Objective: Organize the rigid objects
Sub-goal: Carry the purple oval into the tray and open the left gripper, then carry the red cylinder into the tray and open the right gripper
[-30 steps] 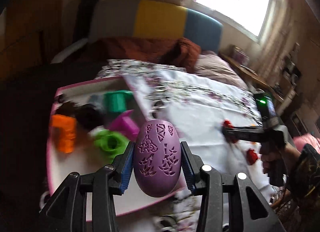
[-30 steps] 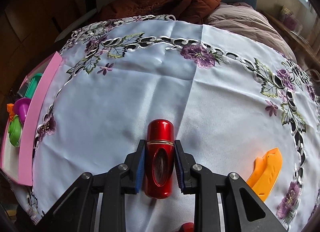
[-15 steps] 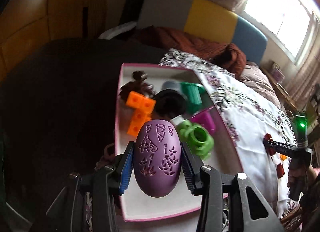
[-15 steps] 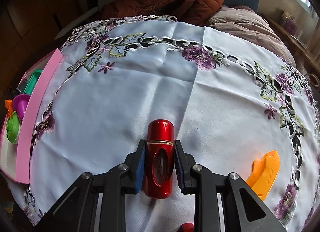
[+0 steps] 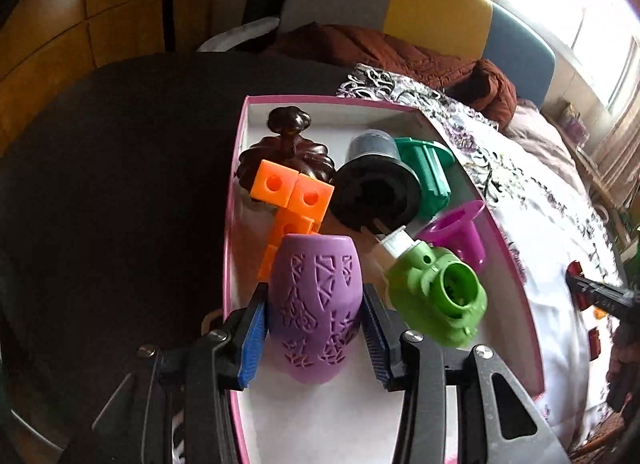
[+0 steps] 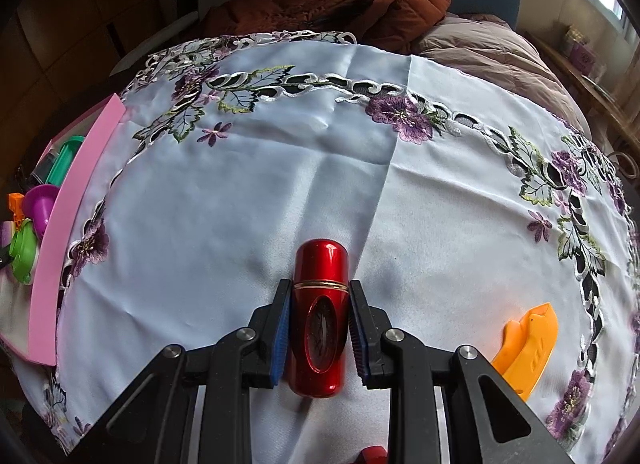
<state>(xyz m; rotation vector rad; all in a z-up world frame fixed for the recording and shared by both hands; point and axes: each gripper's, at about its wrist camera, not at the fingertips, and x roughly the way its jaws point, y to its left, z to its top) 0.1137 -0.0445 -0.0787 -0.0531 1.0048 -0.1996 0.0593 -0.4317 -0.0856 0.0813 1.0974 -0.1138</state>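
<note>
My left gripper [image 5: 314, 338] is shut on a purple carved egg-shaped shell [image 5: 314, 304], held just over the near end of the pink-rimmed box [image 5: 232, 207]. The box holds an orange block piece [image 5: 294, 193], a dark brown knobbed lid [image 5: 286, 143], a black cup [image 5: 374, 191], a teal part [image 5: 426, 171], a magenta funnel [image 5: 460, 232] and a green part [image 5: 440, 300]. My right gripper [image 6: 319, 330] is shut on a red metal capsule [image 6: 319, 312] above the white embroidered tablecloth [image 6: 280, 167]. The box also shows at the left edge of the right wrist view [image 6: 60, 232].
An orange plastic piece [image 6: 528, 348] lies on the cloth to the right of the right gripper. A small red object [image 6: 374, 456] peeks out at the bottom edge. A brown jacket [image 6: 320, 11] and a padded bench lie beyond the table. Dark tabletop lies left of the box.
My left gripper swung left and lowered the purple shell over the box's near end, and the shell now sits tilted. The right gripper barely moved, still holding the red capsule.
</note>
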